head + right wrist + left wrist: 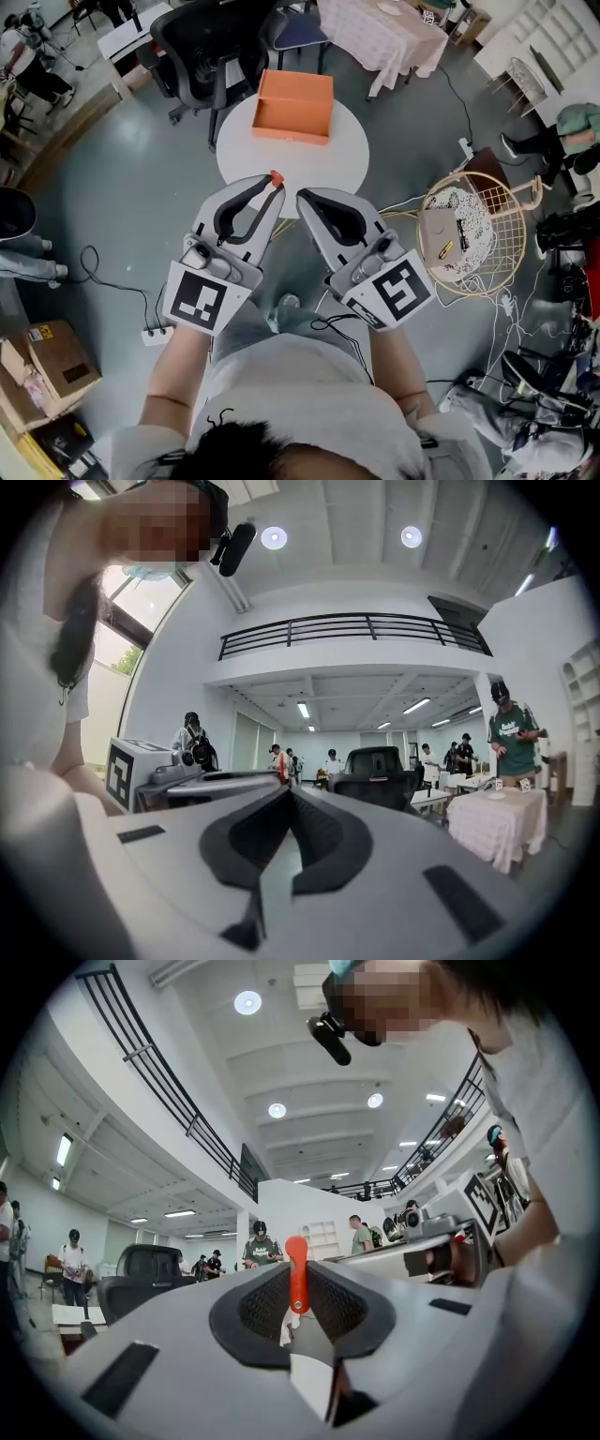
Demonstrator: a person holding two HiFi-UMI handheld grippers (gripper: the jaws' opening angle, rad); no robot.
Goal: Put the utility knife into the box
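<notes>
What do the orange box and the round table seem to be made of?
The orange box looks like matte cardboard: thin flat walls, no shine. The round table has a smooth white top, maybe laminate or painted wood; can't tell which.

Box orange; utility knife red-orange; table white; chair blk.

utility knife mostly hidden, clamped between jaws
</notes>
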